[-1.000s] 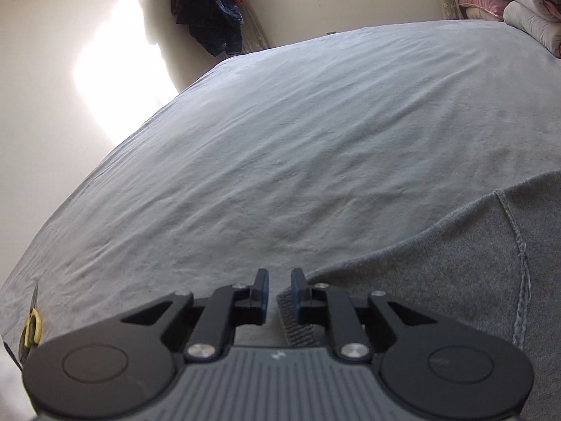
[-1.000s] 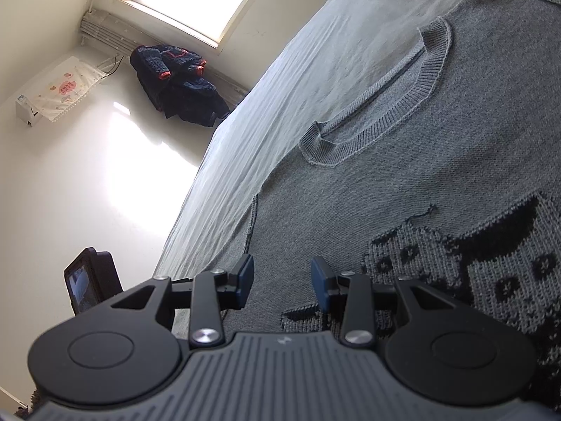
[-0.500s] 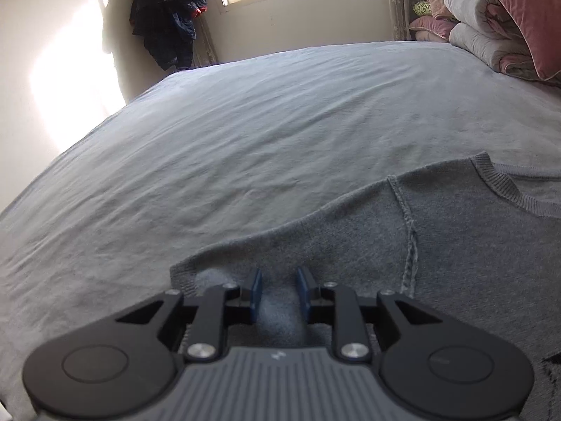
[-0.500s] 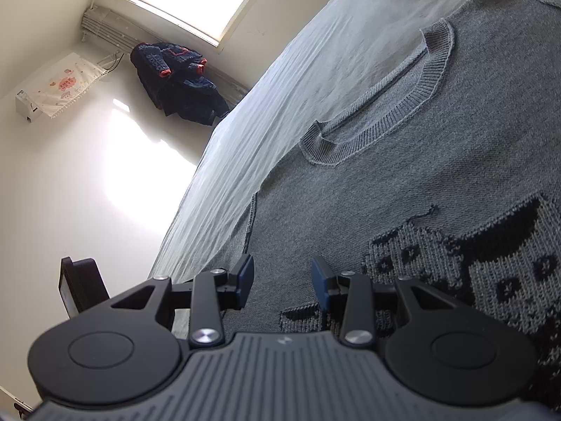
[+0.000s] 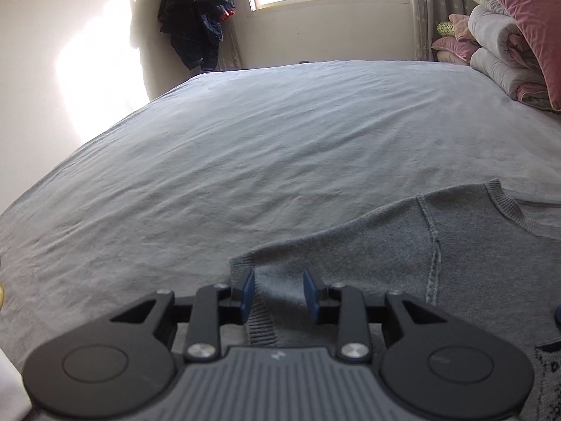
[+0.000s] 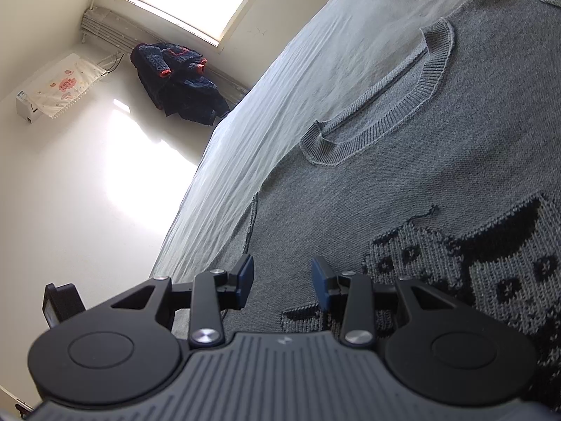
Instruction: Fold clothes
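Grey knit sweater [image 6: 403, 182] is lying spread face-up on the bed [image 5: 280, 147], ribbed collar [image 6: 385, 122] ahead of the right jaws and a black woven pattern [image 6: 491, 263] to their right; the sleeve end is lying folded in beside the body, its ribbed cuff [image 5: 259, 322] sitting between the left jaws.

Left gripper [image 5: 277, 293] is hanging with jaws spread around the cuff, not pinching it; right gripper [image 6: 282, 282] is hovering with jaws spread over the chest, gripping nothing.

Handling, as a judgement: the knit is looking soft, light and limp; it will likely sag and stretch; the ribbed cuff, hem or shoulder seam [image 5: 434, 245] offer the firmest bite.

Left view alone is showing the cuff, plus stacked bedding [image 5: 505, 56] far right of the jaws; right view alone is showing the whole collar and pattern, plus a dark device [image 6: 61, 303] left of the jaws. Both are catching the dark jacket [image 5: 196, 14] hanging by the window.
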### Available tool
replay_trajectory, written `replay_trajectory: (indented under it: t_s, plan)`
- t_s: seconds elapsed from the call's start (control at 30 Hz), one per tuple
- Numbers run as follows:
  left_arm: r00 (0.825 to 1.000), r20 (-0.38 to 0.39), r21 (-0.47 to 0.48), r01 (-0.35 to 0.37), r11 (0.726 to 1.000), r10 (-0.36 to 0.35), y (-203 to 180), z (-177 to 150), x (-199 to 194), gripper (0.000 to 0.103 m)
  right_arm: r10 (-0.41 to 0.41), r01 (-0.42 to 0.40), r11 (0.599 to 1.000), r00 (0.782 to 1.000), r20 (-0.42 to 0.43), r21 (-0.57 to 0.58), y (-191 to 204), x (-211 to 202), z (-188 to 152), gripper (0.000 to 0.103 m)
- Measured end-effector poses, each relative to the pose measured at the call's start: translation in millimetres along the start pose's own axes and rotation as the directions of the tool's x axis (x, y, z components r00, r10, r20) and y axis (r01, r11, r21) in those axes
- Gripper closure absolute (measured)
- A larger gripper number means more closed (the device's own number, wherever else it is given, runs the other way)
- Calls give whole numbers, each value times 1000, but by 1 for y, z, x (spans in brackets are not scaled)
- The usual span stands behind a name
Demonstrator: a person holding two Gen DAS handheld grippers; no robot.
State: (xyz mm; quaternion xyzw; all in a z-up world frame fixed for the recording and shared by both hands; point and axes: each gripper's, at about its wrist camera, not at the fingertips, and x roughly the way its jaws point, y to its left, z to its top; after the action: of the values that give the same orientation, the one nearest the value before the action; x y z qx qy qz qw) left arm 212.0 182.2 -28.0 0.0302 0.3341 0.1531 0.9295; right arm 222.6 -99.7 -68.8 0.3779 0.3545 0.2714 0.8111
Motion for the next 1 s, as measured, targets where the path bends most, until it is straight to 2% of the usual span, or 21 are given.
replay_trajectory:
  t_s: [0.07, 0.17, 0.33, 0.47, 0.57, 0.73, 0.87, 1.0]
  plan:
    - [998, -3, -30, 69, 997, -69, -3, -5, -9, 71, -7, 7, 1000, 1000, 1, -9, 2, 1, -1, 64]
    - [989, -64, -73, 127, 989, -132, -6, -25, -7, 71, -22, 22, 999, 1000, 2, -26, 6, 1, -2, 62]
    - [994, -51, -83, 89, 992, -94, 6, -54, -27, 71, -50, 50, 997, 999, 0, -51, 16, 0, -3, 60]
    - [991, -66, -123, 106, 987, -115, 26, -64, -54, 70, -135, 133, 987, 991, -16, -87, 31, -6, -8, 58]
    - [986, -60, -178, 144, 973, -157, 38, -73, -71, 70, -159, 150, 978, 986, -55, -147, 47, -25, -14, 58]
    - [966, -23, -194, 249, 949, -259, 31, -94, -101, 70, -298, 276, 909, 954, -24, -314, 66, -78, -24, 58]
    - [939, 10, -185, 339, 923, -343, 22, -111, -124, 68, -390, 367, 867, 921, 1, -337, 55, -118, -37, 58]
    - [902, 25, -119, 430, 895, -430, 12, -135, -137, 66, -475, 454, 823, 880, 24, -342, 40, -155, -61, 58]
